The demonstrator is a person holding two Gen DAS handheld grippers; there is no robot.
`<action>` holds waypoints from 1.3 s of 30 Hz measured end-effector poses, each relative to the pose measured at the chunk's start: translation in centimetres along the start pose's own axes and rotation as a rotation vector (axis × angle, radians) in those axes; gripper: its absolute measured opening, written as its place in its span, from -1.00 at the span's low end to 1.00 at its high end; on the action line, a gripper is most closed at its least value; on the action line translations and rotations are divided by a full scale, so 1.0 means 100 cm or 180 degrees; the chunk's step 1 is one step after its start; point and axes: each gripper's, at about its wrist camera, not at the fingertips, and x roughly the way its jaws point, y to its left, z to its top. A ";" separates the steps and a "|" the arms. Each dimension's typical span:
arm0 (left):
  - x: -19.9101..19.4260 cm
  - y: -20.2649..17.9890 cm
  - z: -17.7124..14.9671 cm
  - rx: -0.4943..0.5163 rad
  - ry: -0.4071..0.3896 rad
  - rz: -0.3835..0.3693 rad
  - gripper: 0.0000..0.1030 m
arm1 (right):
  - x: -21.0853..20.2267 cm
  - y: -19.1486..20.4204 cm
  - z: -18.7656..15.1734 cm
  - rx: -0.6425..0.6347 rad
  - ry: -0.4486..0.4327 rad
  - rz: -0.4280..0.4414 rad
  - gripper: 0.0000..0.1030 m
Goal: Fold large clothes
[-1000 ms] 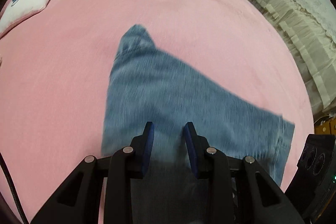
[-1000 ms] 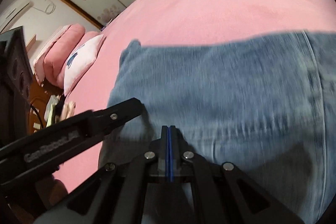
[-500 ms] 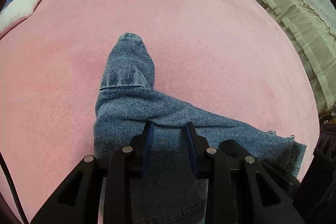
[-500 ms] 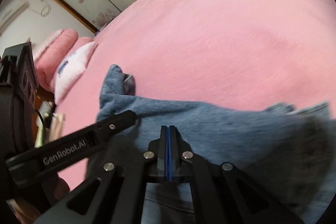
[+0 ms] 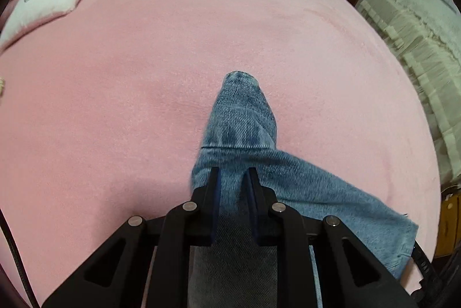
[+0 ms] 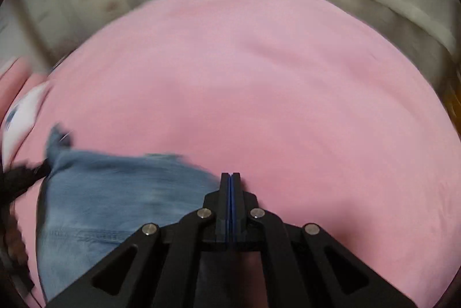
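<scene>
Across both frames spreads a broad pink fleece blanket point(image 5: 144, 106) covering a bed. On it lie blue denim jeans point(image 5: 302, 187), bunched and partly folded. In my left wrist view they fill the lower centre and run to the lower right, with one narrow end pointing up toward the middle of the frame. In my right wrist view the jeans point(image 6: 115, 192) sit blurred at the lower left. A white cushion with a blue motif point(image 5: 49, 2) rests at the upper left of the left view. Pale ruffled cream bedding point(image 5: 417, 48) shows at the right edge, beyond the blanket.

My left claw point(image 5: 232, 181) sits at the bottom centre, its jaws closing with a fold of denim between them; I cannot tell whether the pads press it yet. My right claw point(image 6: 230, 187) is clenched tight, blue pads together, with nothing visible between them, just beside the jeans' right edge.
</scene>
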 end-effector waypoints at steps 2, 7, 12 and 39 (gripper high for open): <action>-0.010 -0.003 -0.003 0.0030 0.0027 -0.0013 -0.67 | -0.002 -0.016 0.001 0.0262 0.0079 0.0121 -1.00; -0.047 -0.011 -0.032 0.0131 0.0130 -0.0133 -0.67 | -0.051 0.006 -0.005 -0.0203 -0.0257 0.0351 -1.00; -0.056 -0.015 -0.069 0.0130 0.0312 -0.0173 -0.67 | -0.068 0.066 -0.033 -0.0676 0.0024 0.1255 -1.00; -0.106 -0.009 -0.156 0.0068 0.0585 -0.0298 -0.67 | -0.077 0.066 -0.080 -0.0768 0.0543 0.1116 -1.00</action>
